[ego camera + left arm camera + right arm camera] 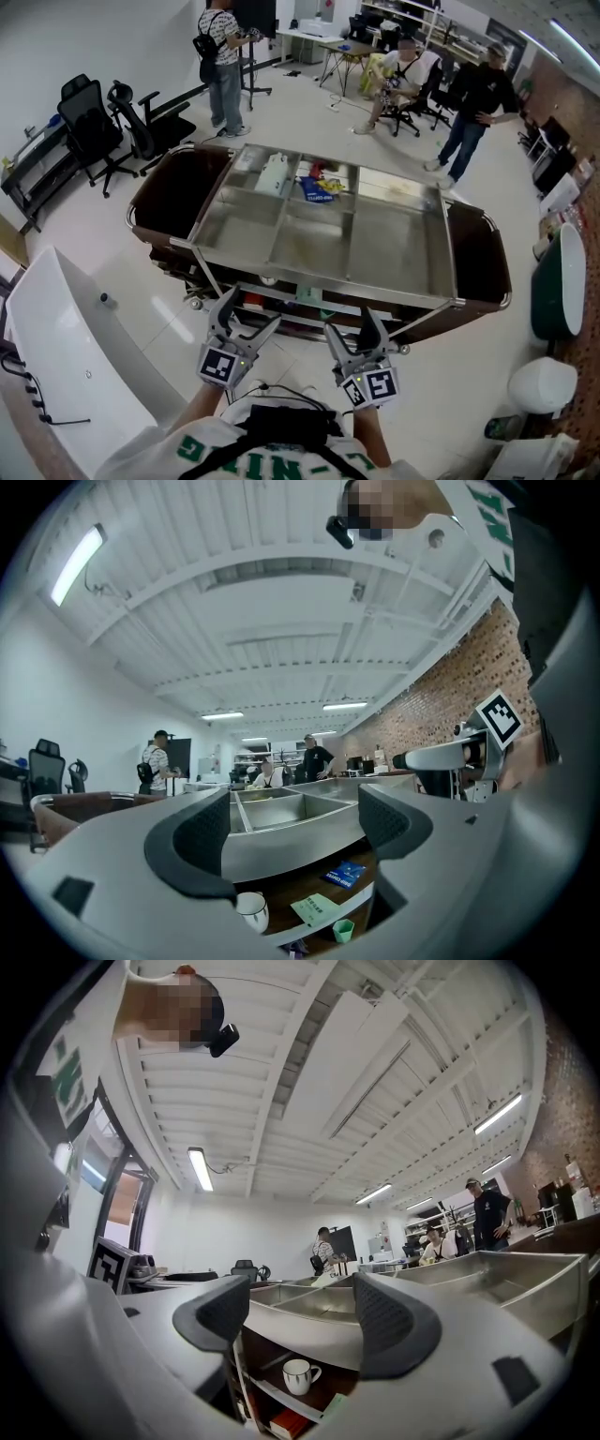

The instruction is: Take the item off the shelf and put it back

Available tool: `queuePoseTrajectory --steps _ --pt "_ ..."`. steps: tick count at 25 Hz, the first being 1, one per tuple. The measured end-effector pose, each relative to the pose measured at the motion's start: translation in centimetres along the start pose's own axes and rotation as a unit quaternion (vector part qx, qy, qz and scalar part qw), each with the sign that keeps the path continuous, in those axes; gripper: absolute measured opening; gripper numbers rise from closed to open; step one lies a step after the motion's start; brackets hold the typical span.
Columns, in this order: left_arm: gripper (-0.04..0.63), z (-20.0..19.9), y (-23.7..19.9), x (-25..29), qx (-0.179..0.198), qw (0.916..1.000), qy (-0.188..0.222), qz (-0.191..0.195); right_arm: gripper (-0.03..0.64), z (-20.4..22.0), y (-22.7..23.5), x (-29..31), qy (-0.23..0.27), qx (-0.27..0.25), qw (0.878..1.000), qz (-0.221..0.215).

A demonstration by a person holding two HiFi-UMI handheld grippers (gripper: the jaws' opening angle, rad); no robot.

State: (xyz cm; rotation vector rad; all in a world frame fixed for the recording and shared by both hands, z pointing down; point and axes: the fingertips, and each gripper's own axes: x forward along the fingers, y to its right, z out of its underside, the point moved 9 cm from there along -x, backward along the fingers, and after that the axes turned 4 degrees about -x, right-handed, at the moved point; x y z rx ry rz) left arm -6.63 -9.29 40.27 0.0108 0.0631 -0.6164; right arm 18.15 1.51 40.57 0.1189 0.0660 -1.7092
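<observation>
A steel cart (330,287) with a top tray split into compartments stands right in front of me. On its lower wooden shelf sit a white mug (251,911), a blue packet (345,873), a green leaflet (317,909) and a small green cup (343,931). The right gripper view shows the same mug (298,1375) above a reddish book (286,1423). My left gripper (246,314) and right gripper (354,323) hover side by side just short of the cart's near edge. Both are open and hold nothing. The left gripper (295,822) and right gripper (302,1312) point at the cart's front.
A white bag (275,174) and a blue packet (317,190) lie in the tray's far compartments. Dark brown tubs (173,192) flank the cart. A white bathtub (84,366) is at my left. Office chairs (94,131) and three people (225,66) are beyond.
</observation>
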Motion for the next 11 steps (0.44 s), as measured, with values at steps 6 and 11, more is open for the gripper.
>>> queuePoseTrajectory --steps 6,11 --pt "0.41 0.4 0.3 -0.3 -0.016 0.9999 -0.003 0.003 0.359 0.2 -0.2 -0.7 -0.002 -0.002 1.0 0.002" --pt "0.41 0.6 0.8 -0.2 -0.02 0.9997 -0.006 0.009 0.359 -0.1 0.0 -1.2 -0.001 -0.005 1.0 0.006"
